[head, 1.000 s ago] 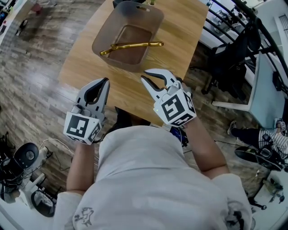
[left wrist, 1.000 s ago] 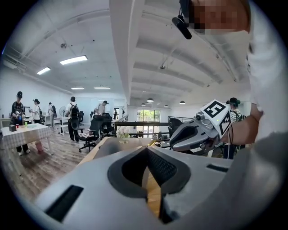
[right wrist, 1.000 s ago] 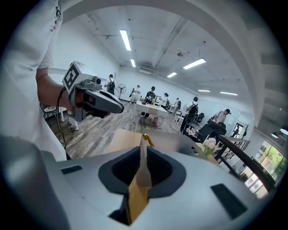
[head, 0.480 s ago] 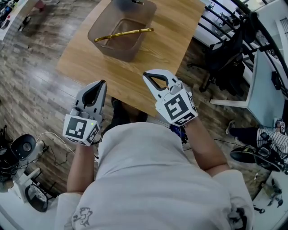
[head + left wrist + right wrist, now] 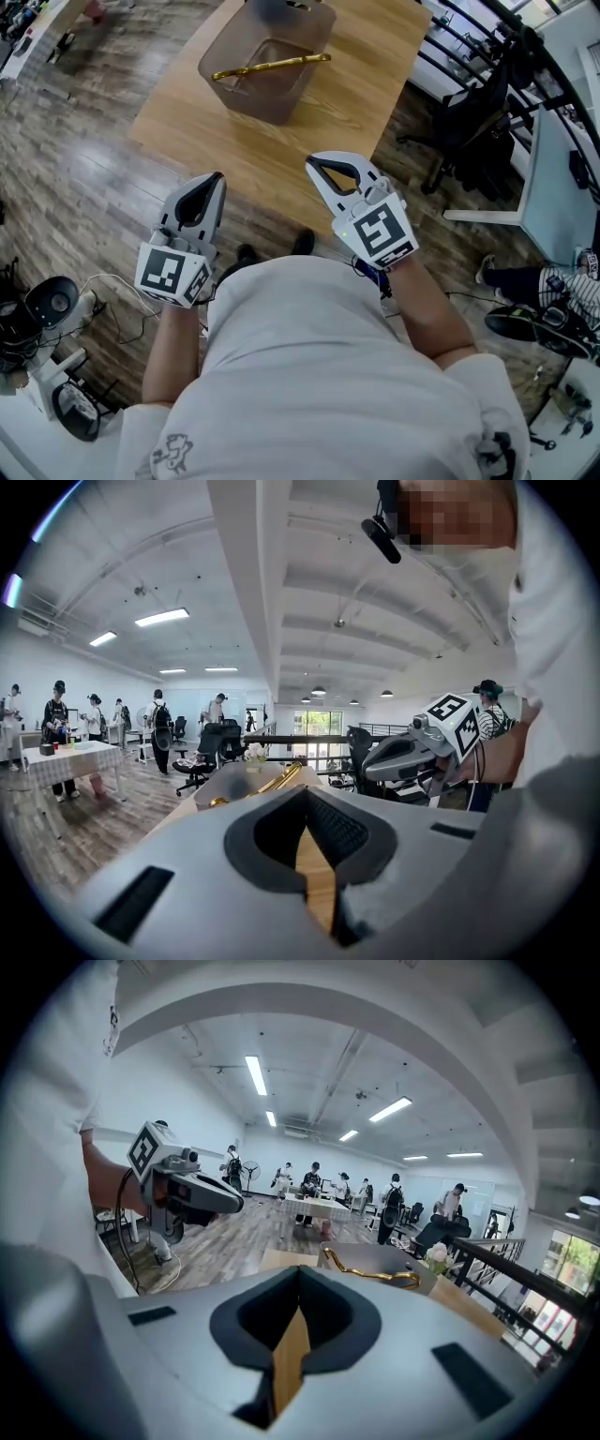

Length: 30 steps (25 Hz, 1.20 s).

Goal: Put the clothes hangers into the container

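Observation:
A gold clothes hanger (image 5: 272, 65) lies slantwise inside the translucent brown container (image 5: 239, 89) at the far end of the wooden table (image 5: 281, 159). Both grippers hang over the table's near edge, well short of the container. My left gripper (image 5: 212, 178) is shut and holds nothing. My right gripper (image 5: 317, 165) is shut too, with nothing between its jaws. The left gripper view looks past its closed jaws (image 5: 306, 795) to the hanger (image 5: 277, 781) and the right gripper (image 5: 405, 756). The right gripper view shows the container (image 5: 380, 1262), the hanger (image 5: 371, 1273) and the left gripper (image 5: 194, 1194).
Black office chairs (image 5: 487, 122) and a railing stand right of the table. Camera gear and cables (image 5: 47, 328) lie on the wood floor at the left. Several people stand round a far table (image 5: 314, 1206).
The right gripper's jaws, open a second ago, have closed on nothing. Both grippers have drawn back from the container toward the table's near edge.

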Available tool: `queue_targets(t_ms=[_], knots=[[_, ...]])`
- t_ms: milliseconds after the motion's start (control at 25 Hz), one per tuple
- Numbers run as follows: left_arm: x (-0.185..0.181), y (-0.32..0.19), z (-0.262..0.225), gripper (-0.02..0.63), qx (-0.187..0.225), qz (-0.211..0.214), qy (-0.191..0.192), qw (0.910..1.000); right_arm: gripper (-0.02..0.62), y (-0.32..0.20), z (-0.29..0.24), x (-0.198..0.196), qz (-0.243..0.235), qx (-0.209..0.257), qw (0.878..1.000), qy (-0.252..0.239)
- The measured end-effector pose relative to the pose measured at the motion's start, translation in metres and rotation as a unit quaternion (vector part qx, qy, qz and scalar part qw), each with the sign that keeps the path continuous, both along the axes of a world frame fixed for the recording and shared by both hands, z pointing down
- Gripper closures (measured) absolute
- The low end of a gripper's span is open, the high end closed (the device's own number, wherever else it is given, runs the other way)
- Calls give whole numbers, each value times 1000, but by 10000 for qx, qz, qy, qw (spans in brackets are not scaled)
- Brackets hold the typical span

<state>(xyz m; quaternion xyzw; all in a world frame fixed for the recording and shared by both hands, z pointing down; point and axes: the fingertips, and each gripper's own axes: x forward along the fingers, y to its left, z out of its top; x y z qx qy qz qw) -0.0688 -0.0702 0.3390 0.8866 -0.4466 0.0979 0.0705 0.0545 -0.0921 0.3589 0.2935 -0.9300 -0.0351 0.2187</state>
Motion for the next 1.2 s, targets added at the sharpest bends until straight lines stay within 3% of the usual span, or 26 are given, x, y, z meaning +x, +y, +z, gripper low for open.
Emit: queue_targets(t_ms=[240, 880, 1200], knots=[[-20, 13, -3, 600, 52, 111, 43, 9999, 589, 17, -11, -16, 184, -105, 9990, -385], [-104, 60, -6, 600, 31, 862, 142, 9962, 589, 72, -21, -83, 1050, 151, 9937, -360], [-111, 73, -8, 600, 47, 963, 220, 9951, 589, 90, -23, -82, 1235, 242, 9917, -261]])
